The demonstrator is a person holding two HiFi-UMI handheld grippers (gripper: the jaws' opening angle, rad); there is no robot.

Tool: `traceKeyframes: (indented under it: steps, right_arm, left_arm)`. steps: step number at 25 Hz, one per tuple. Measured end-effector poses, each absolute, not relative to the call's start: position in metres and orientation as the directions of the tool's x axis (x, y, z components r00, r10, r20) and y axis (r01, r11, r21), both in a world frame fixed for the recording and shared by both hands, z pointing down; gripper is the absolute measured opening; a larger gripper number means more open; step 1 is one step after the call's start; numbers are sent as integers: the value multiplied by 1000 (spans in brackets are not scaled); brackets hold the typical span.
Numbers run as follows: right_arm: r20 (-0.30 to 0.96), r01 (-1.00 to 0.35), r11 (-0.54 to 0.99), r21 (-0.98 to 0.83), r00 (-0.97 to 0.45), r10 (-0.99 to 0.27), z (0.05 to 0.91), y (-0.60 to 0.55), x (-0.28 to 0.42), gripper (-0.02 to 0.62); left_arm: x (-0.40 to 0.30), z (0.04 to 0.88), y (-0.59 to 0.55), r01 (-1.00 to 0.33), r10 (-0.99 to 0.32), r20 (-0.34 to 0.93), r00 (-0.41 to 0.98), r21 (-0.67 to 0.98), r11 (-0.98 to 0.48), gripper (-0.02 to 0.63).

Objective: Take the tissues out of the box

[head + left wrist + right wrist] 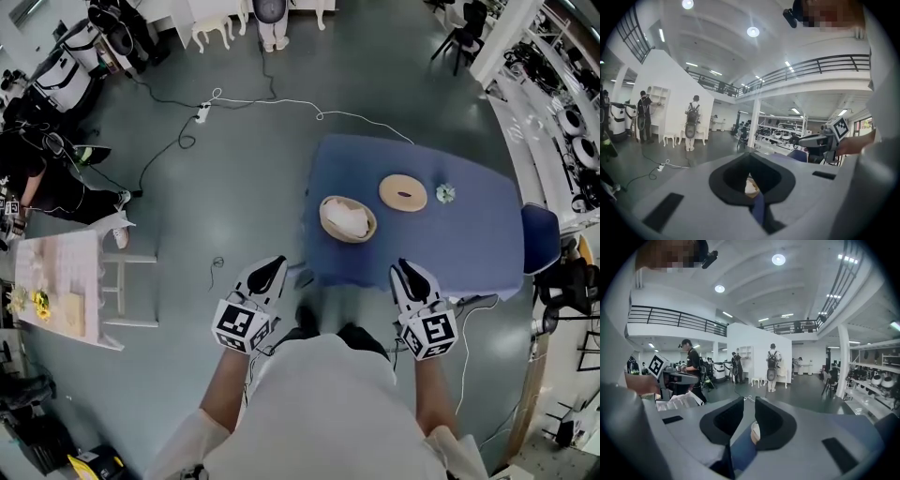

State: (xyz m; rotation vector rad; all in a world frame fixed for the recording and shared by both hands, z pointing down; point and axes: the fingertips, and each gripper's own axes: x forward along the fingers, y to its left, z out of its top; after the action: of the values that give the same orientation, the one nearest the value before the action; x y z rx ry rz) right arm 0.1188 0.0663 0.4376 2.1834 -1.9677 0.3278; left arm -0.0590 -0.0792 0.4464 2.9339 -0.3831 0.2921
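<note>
- Grey hall floor spreads all round, crossed by a white cable [281, 101], with a blue-topped desk [469, 244] standing in front of the person.
- On the near left part of the desk sits the round wooden box [324, 212], open, with white tissues [349, 221] bunched inside it.
- Its flat round lid [403, 193] lies just beside it to the right, apart from the box; a small greenish thing [444, 193] rests right of the lid.
- Left tool [275, 262] is held off the desk's near left corner, well short of the box; its jaws are clenched tip to tip on nothing.
- Right tool [404, 265] hovers at the desk's near edge, jaws released with a narrow gap, nothing between them.
- Both tools point toward the box, which shows low between their jaws in the gripper views.
</note>
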Motion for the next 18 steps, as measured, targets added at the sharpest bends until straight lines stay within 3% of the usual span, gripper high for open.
traceKeyframes:
  steps: [10,18]
  right_arm:
    - [321,-998,-54,-29,42,-946,452,48,148,94]
    - [372,-996,62,-70,-83,-925,477,13,188,94]
  left_arm:
    - [-44,466,-89,-340,-295,250,922,165,-926,8]
    - [-16,476,-91,-447,-387,284,877,187,-875,6]
